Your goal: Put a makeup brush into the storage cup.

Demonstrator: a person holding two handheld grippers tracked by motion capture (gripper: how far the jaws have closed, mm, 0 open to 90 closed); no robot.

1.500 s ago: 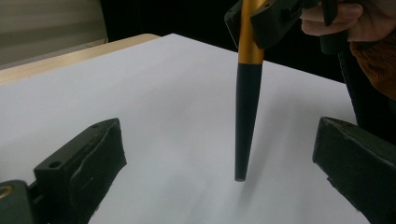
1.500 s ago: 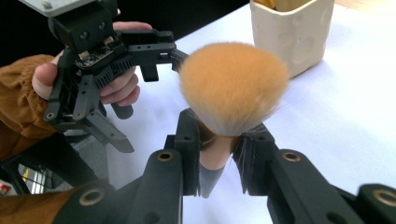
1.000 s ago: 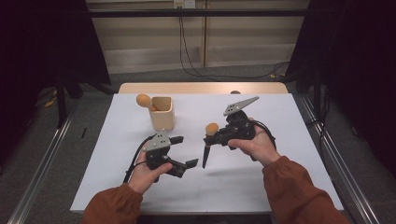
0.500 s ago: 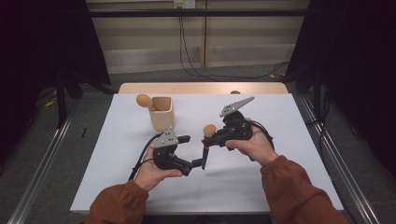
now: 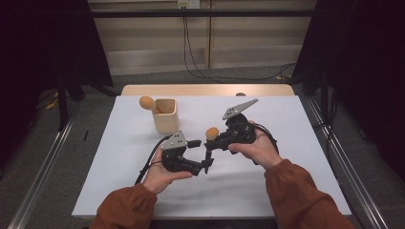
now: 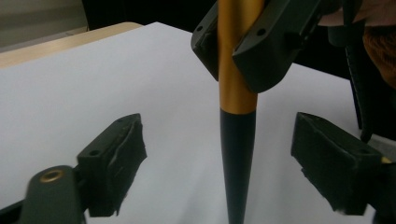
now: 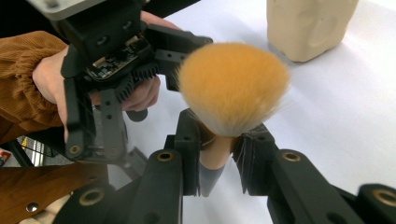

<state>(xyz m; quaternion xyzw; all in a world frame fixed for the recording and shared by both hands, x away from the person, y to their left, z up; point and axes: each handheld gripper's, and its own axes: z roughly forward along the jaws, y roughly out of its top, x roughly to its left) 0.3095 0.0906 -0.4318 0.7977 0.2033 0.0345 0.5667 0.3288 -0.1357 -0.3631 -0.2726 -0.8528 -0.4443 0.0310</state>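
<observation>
**Brush held upright between my two hands**

My right hand-held gripper [image 5: 215, 143] is clamped on the gold part of a makeup brush [image 5: 210, 143], just below the orange bristle head [image 7: 233, 84]; the brush stands upright over the white bench [image 5: 286, 124], dark tapered handle pointing down. My left hand-held gripper [image 5: 198, 155] sits just beside it, lower and to the left in the high view. Its jaws stand apart on either side of the dark handle [image 6: 238, 163], and its pads [image 6: 116, 163] do not touch the handle. They have just been closing in, with the handle between them.

Farther out, a beige holder [image 5: 165, 116] stands on the bench towards the far left, well apart from both hands, with a second brush [image 5: 148, 102] leaning out of it, orange head over the rim. Nothing stands between the holder and my hands. A wooden edge [image 5: 205, 89] runs along the far side of the bench, with cables [image 5: 200, 57] hanging behind it.

Compared with a second ago, my left hand has come up from the near left and turned towards the brush, so its jaws now bracket the handle. My right hand has kept its place and its grip.
</observation>
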